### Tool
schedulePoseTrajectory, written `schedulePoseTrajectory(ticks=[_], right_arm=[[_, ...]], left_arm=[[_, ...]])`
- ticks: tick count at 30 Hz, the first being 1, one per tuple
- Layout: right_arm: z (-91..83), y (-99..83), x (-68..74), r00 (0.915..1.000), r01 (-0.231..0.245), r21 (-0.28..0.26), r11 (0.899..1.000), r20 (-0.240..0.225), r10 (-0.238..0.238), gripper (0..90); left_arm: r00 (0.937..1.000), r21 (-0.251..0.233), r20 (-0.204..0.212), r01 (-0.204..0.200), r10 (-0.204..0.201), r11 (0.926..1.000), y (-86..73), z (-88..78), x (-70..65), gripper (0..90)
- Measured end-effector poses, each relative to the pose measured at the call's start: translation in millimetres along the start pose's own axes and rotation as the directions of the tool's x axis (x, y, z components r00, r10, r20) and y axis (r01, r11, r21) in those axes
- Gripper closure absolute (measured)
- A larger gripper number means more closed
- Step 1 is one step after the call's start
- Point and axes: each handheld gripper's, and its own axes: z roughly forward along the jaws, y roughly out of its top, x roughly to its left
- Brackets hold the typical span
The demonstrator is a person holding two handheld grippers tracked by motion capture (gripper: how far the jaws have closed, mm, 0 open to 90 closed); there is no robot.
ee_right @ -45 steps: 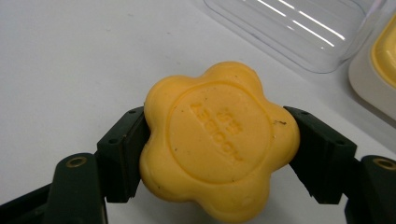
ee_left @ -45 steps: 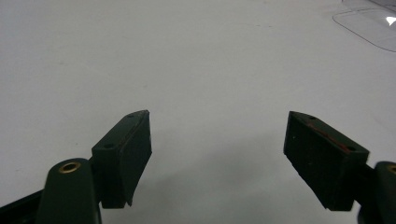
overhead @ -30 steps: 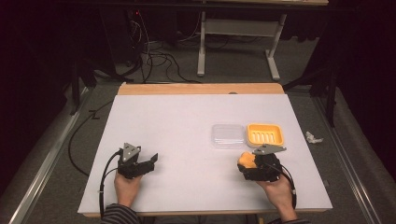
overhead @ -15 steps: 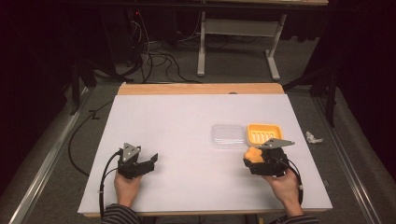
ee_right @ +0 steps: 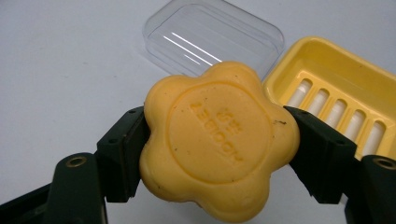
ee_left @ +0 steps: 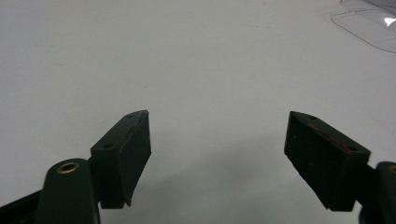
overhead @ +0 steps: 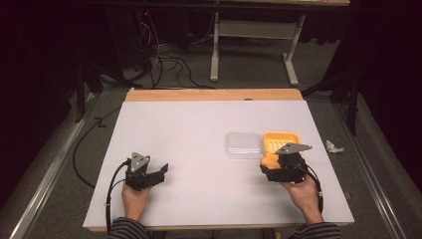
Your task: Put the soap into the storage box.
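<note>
Your white rectangular table top (overhead: 199,149) takes up the middle of the high view, and the work sits toward its right side. There the yellow plastic soap dish with a slotted floor (overhead: 282,141) lies beside its clear plastic lid (overhead: 243,145), the two touching or nearly so; the lid is off and the dish is empty. Your right gripper (overhead: 268,167), at the lower right of the high view, has its jaws clenched on the orange flower-shaped bar of soap (ee_right: 218,140), held just short of the dish. Pickup looks done; seating the soap in the dish and probably closing the lid remain. Your left gripper (ee_left: 217,156) rests at lower left, jaws spread wide with nothing between them.
</note>
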Motion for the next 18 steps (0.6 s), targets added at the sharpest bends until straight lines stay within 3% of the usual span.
schedulePoseTrajectory(ticks=[18], right_arm=[[-4.6,1.7,-23.7,0.9973,-0.07,-0.035,0.997,0.02,0.071,27.9]], left_arm=[[1.0,0.003,0.001,-0.005,0.005,1.0,-0.3,-0.1,-0.2,23.3]])
